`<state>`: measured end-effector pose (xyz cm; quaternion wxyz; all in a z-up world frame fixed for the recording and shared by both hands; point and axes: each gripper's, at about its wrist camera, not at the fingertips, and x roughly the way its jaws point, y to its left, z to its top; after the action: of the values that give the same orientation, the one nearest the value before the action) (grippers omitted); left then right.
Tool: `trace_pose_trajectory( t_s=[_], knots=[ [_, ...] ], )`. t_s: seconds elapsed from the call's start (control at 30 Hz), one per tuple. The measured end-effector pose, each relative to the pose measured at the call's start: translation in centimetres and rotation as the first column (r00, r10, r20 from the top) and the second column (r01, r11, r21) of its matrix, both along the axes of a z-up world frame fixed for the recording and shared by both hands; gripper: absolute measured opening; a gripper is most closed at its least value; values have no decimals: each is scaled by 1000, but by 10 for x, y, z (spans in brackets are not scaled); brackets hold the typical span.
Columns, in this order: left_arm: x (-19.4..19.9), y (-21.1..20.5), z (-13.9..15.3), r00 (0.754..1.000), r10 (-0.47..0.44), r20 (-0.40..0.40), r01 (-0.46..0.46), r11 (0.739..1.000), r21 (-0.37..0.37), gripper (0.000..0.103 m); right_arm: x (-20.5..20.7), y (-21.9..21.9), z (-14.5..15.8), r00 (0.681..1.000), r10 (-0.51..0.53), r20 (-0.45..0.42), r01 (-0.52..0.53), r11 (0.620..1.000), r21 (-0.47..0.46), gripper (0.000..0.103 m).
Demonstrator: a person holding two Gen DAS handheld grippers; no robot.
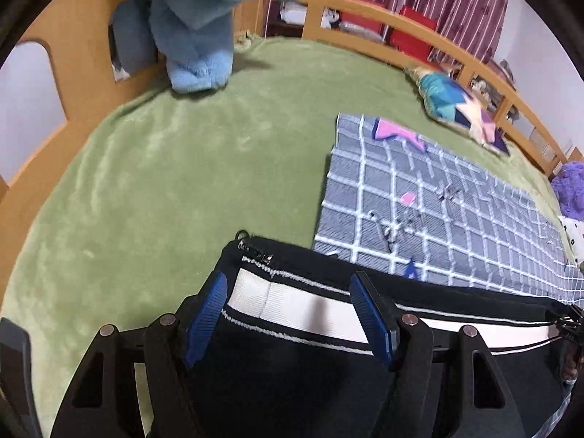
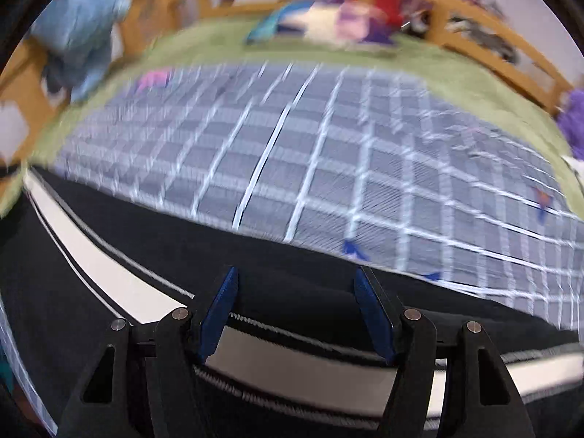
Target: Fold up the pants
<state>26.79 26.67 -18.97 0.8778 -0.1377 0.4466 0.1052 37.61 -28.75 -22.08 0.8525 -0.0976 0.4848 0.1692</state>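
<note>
Black pants (image 1: 292,365) with a white side stripe (image 1: 303,310) lie on the bed in front of me. In the left wrist view my left gripper (image 1: 288,284) is open, its blue pads (image 1: 206,314) spread over the pants' end near a zipper (image 1: 255,250). In the right wrist view, which is blurred, my right gripper (image 2: 294,281) is open above the black pants (image 2: 292,292), with the white stripe (image 2: 299,368) running under the fingers. Neither gripper holds the cloth.
A green blanket (image 1: 164,182) covers the bed. A grey checked cloth (image 1: 438,211) lies beyond the pants. A blue plush toy (image 1: 204,25) stands at the headboard, a colourful cushion (image 1: 463,109) lies by the wooden rail (image 1: 419,42), and a purple plush (image 1: 569,189) lies at right.
</note>
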Motion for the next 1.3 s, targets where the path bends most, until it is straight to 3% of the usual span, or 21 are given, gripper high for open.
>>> trace_pose_trajectory(
  t_s=[0.1,0.2,0.23,0.3,0.33,0.5,0.6,0.73,0.8,0.87,0.9,0.93,1.0,1.17,1.23,1.3],
  knots=[
    [13,1,-18,998,-31,-55,32,999,7,68,1,11,-14,999,41,-8,-42,998,-54,64],
    [21,2,-32,997,-16,-73,16,1000,4,64,-3,14,-12,996,81,-30,-81,996,-27,5],
    [21,2,-33,998,-5,-63,6,1000,14,51,-6,16,-9,996,88,-14,-89,995,-48,4],
    [19,2,-30,998,-13,-54,16,998,58,24,-16,24,-2,993,109,34,-105,988,-114,3],
    [16,4,-26,999,-32,-39,33,999,37,21,-19,26,4,993,105,59,-98,988,-121,3],
    [1,23,-7,998,-27,48,30,998,-50,20,-11,3,40,989,16,148,-23,999,43,3],
    [7,31,-21,1000,7,24,-5,996,-92,21,-1,13,19,993,-3,118,3,1000,3,3],
    [9,33,-34,998,62,3,-61,993,-100,29,9,22,-15,993,-61,96,64,997,-32,5],
    [4,26,-24,999,47,1,-47,998,-36,37,8,16,-9,992,-89,90,90,996,-1,8],
    [-5,15,-10,1000,20,17,-20,998,55,53,0,4,6,989,-126,79,125,992,15,16],
    [-10,10,-4,1000,6,31,-9,996,89,68,-6,-6,16,983,-150,102,147,989,33,25],
    [-20,5,4,998,-6,62,-2,992,123,72,-18,-18,27,971,-189,150,182,982,59,42],
    [-33,3,9,996,-21,91,10,993,117,72,-35,-35,35,950,-237,201,224,971,86,55],
    [-70,15,5,997,9,77,-11,1000,16,71,-16,-46,-14,954,-293,64,297,953,-57,50],
    [-88,22,5,997,42,61,-45,998,49,71,-13,-43,-10,951,-287,113,296,953,-70,50],
    [-101,29,6,996,61,62,-64,997,48,71,-13,-48,-2,945,-314,91,319,947,-45,50]
  ],
)
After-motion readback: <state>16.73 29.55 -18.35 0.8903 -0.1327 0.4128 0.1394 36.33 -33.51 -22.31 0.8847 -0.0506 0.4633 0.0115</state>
